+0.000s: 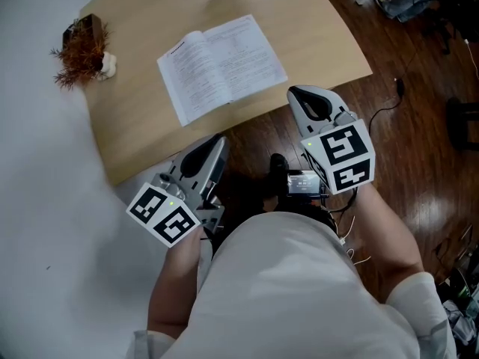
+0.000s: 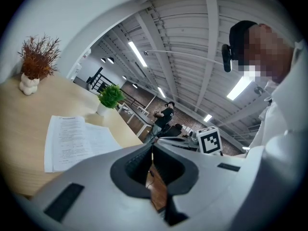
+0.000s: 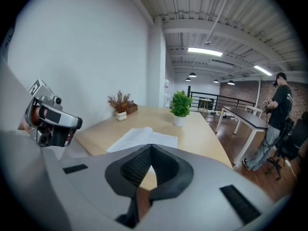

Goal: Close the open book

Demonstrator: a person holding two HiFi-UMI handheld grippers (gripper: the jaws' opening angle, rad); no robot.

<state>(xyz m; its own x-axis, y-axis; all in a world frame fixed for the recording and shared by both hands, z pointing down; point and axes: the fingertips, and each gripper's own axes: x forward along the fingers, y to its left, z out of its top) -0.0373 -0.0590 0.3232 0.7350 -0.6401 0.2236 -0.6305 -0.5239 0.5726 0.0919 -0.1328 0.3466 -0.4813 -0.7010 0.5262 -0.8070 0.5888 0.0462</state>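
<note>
The open book (image 1: 222, 66) lies flat, pages up, near the front edge of the pale wooden surface (image 1: 322, 43). Both tools are clenched on nothing. The left tool (image 1: 215, 143) and right tool (image 1: 301, 94) hang by that edge, above dark floorboards (image 1: 419, 126). A dried reddish plant (image 1: 81, 51) stands left of the book, and a green potted plant (image 3: 181, 105) stands beyond it.

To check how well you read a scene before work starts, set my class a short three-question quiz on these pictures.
1. True or false: the book lies open on the table.
2. The left hand-held gripper has its jaws: A apart; B together, empty; C shut on the book.
3. Fill in: in the head view, the dried plant stands to the book's ____.
Key: 1 true; 2 B; 3 left.
</note>
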